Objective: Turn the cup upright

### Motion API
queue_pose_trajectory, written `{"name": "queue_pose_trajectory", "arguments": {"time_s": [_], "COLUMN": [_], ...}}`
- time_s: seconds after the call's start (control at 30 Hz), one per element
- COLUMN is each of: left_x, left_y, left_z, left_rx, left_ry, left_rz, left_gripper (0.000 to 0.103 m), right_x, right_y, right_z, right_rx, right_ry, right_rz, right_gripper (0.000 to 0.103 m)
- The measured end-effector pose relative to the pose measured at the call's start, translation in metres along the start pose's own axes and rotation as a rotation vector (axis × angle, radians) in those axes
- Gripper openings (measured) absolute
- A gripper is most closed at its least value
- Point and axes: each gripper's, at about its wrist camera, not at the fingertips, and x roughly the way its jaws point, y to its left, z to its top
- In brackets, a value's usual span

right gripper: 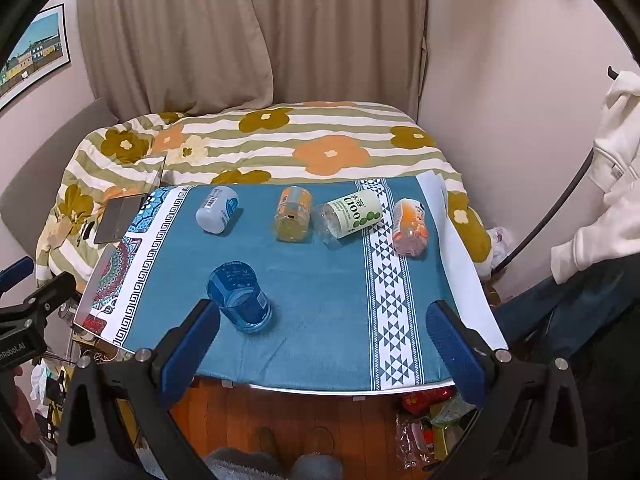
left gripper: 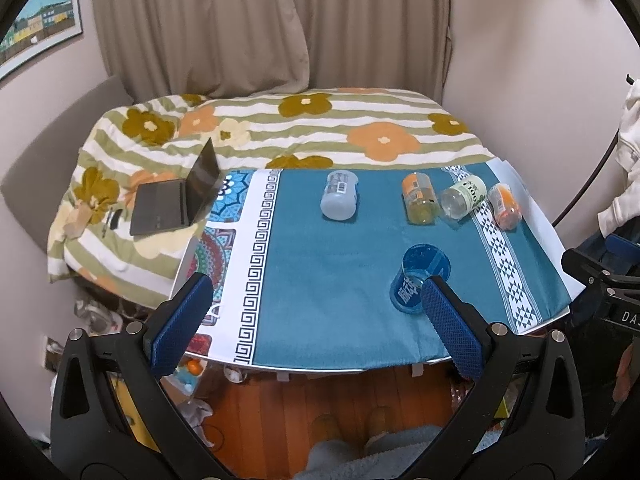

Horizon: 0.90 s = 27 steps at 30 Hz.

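Bed (right gripper: 280,140) with floral quilt behind table (right gripper: 320,280), teal cloth on top. Laptop (left gripper: 176,200) on bed, left. Four bottles lying along table's far edge. Blue cup (right gripper: 240,298) standing near front, mouth up. Left gripper (left gripper: 316,320) jaws wide apart, empty, right finger overlapping cup in view; contact unclear. Right gripper (right gripper: 320,344) wide apart, empty, cup just beside its left finger.

A teal patterned cloth (right gripper: 320,280) covers the worktop (right gripper: 460,272). A blue cup (right gripper: 240,300) stands toward its near edge; four bottles (right gripper: 294,216) lie along the far edge.
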Motion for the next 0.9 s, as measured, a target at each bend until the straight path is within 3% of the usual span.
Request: {"name": "queue_pose_trajectory", "arguments": {"time_s": [0.9], "left_x": [0.002], "left_y": [0.009], "left_z": [0.012], "left_rx": [0.006], "left_ry": [-0.023], "left_rz": [0.008], "left_gripper": [0.103], "right_x": [0.000], "right_y": [0.006], "right_z": [0.012], "right_rx": [0.011], "right_ry": [-0.023], "right_rz": [-0.004], "right_gripper": [0.103]}}
